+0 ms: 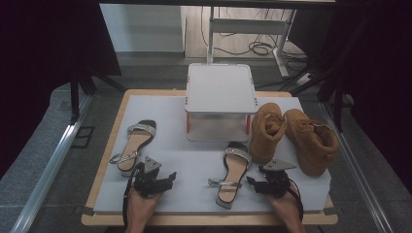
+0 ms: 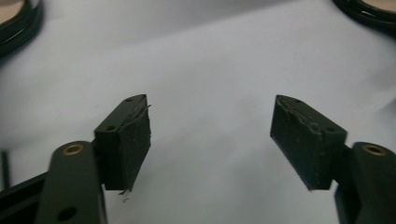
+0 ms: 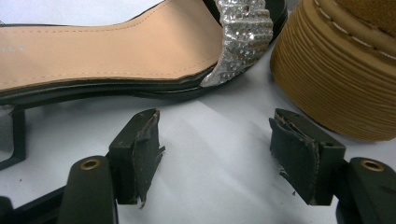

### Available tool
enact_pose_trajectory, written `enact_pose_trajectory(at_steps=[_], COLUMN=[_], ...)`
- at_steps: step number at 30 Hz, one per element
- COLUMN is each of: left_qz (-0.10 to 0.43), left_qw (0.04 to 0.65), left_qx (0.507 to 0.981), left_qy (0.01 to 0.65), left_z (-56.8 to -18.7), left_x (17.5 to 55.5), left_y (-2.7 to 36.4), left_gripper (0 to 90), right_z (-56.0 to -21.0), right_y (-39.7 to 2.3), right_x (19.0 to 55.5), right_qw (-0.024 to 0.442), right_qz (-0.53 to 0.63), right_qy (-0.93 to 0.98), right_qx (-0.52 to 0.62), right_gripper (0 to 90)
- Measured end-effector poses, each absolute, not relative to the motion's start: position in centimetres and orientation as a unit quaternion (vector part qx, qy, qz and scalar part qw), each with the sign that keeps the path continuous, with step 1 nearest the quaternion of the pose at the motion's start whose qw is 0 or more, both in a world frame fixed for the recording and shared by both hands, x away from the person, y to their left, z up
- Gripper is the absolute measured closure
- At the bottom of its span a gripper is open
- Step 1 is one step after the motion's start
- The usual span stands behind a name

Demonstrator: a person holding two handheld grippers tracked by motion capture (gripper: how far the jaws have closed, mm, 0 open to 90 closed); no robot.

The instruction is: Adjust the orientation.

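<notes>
Two black sandals with rhinestone straps lie on the white mat (image 1: 194, 160): one at the left (image 1: 136, 143), one near the middle (image 1: 233, 172). Two tan boots (image 1: 266, 131) (image 1: 311, 138) stand at the right. My left gripper (image 1: 170, 177) rests near the front edge, just right of the left sandal's heel; in the left gripper view its jaws (image 2: 210, 135) stand open over bare mat. My right gripper (image 1: 251, 181) lies right of the middle sandal. Its jaws (image 3: 212, 140) are open and empty, facing that sandal's side (image 3: 116, 51) and a boot sole (image 3: 336, 79).
A white two-level stand (image 1: 221, 90) with red posts sits at the back centre of the mat. The mat lies on a wooden table (image 1: 104, 162). Dark curtains flank both sides, and cables and desk legs lie on the floor beyond.
</notes>
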State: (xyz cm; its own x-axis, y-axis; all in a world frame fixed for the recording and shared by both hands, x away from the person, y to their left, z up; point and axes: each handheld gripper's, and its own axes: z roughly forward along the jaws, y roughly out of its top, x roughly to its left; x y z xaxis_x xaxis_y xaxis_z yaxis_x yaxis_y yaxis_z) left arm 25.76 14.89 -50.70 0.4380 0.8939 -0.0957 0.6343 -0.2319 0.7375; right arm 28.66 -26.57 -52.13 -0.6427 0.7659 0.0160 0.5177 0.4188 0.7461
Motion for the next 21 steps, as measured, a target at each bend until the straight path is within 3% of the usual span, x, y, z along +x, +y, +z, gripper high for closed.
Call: enact_pose_trajectory(at_steps=[15, 21], left_qz=[0.195, 0.197], left_qw=[0.351, 0.349], left_qx=[0.741, 0.729], left_qy=[0.538, 0.555], left_z=[-50.0, -50.1], left_x=[23.4, 22.9], left_y=[19.1, 20.7], left_gripper=[15.9, 15.6], right_z=[-52.1, -52.1], right_y=[-26.6, -26.6], right_x=[28.7, 28.7], right_qw=[0.166, 0.166], right_qz=[0.373, 0.373], right_qy=[0.826, 0.826], right_qx=[0.389, 0.389], right_gripper=[32.5, 32.5])
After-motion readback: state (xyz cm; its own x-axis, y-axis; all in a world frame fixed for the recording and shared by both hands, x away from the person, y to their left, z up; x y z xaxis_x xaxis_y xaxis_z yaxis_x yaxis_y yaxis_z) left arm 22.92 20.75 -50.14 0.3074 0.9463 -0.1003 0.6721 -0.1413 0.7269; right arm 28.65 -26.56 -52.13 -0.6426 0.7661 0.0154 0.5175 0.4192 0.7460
